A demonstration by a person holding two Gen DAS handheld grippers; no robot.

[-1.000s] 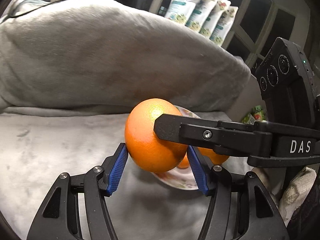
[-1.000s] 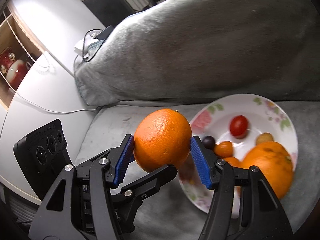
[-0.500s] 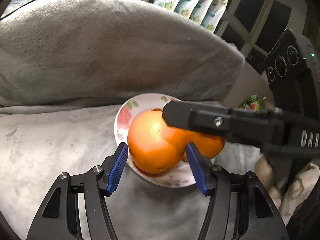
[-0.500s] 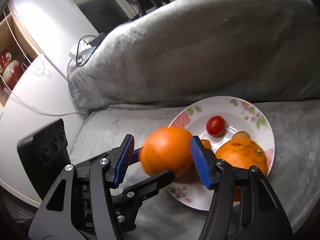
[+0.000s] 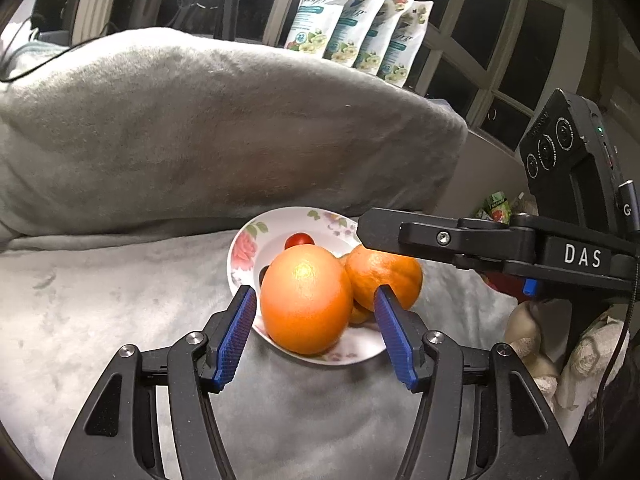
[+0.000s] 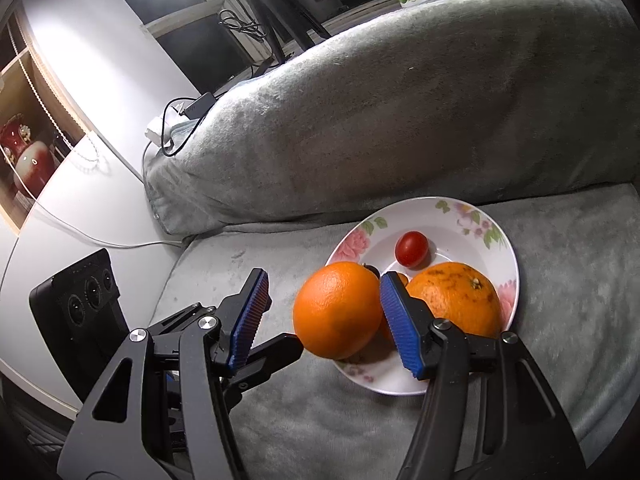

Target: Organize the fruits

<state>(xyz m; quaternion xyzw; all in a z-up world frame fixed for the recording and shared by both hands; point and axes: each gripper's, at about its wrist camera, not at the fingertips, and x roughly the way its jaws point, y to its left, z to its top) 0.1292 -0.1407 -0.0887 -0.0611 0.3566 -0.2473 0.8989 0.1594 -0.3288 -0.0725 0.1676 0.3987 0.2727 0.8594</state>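
Note:
A large orange (image 5: 306, 300) lies on the near rim of a flowered white plate (image 5: 248, 240), leaning against a second, rougher orange (image 5: 384, 276). Behind them lies a cherry tomato (image 5: 299, 239) among other small fruits. My left gripper (image 5: 314, 296) frames the large orange; its jaws are opening, with a gap at each blue pad. In the right wrist view my right gripper (image 6: 323, 280) stands open. The orange (image 6: 338, 314) sits close beside its right pad and well clear of the left pad. The plate (image 6: 440, 204) also holds the rough orange (image 6: 456, 300) and tomato (image 6: 412, 248).
A grey blanket covers the seat (image 5: 80, 320) and the big cushion (image 5: 200, 120) behind the plate. Several refill pouches (image 5: 360, 20) stand on the sill behind. A white counter (image 6: 80, 200) with cables lies to the left. The right gripper's arm (image 5: 460, 240) crosses above the plate.
The large orange, held up between the pads a second ago, has dropped onto the plate's near rim. Both grippers have drawn back and up from the plate.

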